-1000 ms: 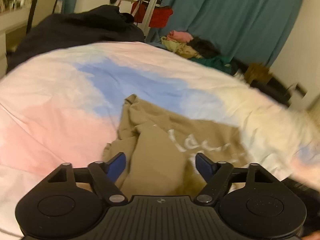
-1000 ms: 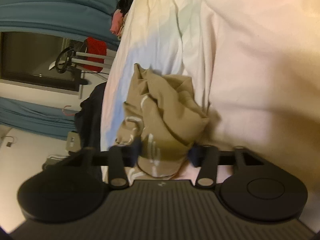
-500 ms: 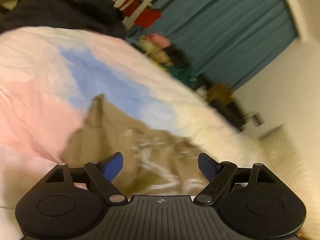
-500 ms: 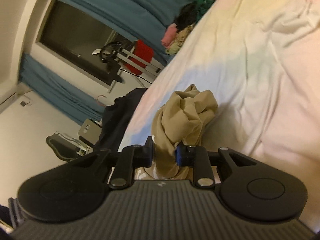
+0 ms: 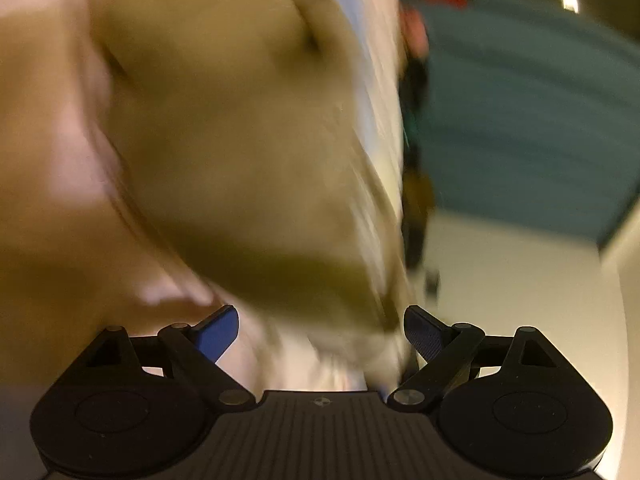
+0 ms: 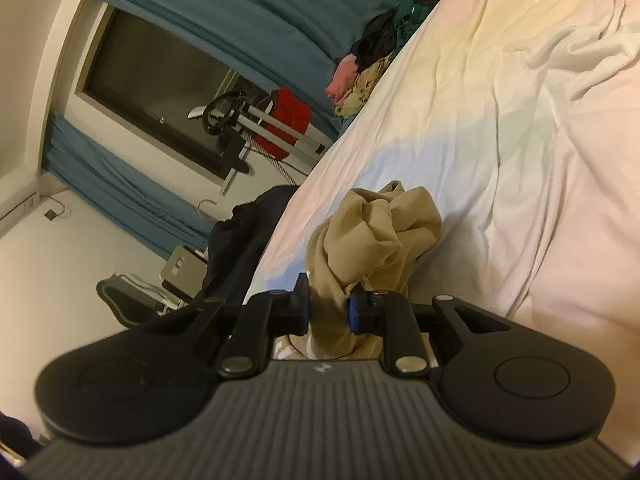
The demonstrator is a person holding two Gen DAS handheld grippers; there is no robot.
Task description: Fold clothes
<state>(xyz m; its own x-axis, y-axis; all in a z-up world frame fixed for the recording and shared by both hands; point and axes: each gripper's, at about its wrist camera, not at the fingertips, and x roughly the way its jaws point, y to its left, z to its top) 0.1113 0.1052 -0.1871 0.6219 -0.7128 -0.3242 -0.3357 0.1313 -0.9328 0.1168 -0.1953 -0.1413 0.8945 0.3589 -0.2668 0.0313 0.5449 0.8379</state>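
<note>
tan top (image 6: 372,240): bunched up, lifted off the bed (image 6: 520,128) | right gripper (image 6: 327,307): fingers clamped on a fold | left gripper (image 5: 320,330): fingers apart, blurry cloth close | feel: soft, light, floppy; best held by an edge or corner

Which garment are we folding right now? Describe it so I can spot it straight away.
Start at the big bed with the pastel duvet. Near its edge lies a bunched tan shirt, one end pinched in the right tongs. It is the only khaki cloth there; the dark garment and the colourful clothes pile lie apart.
</note>
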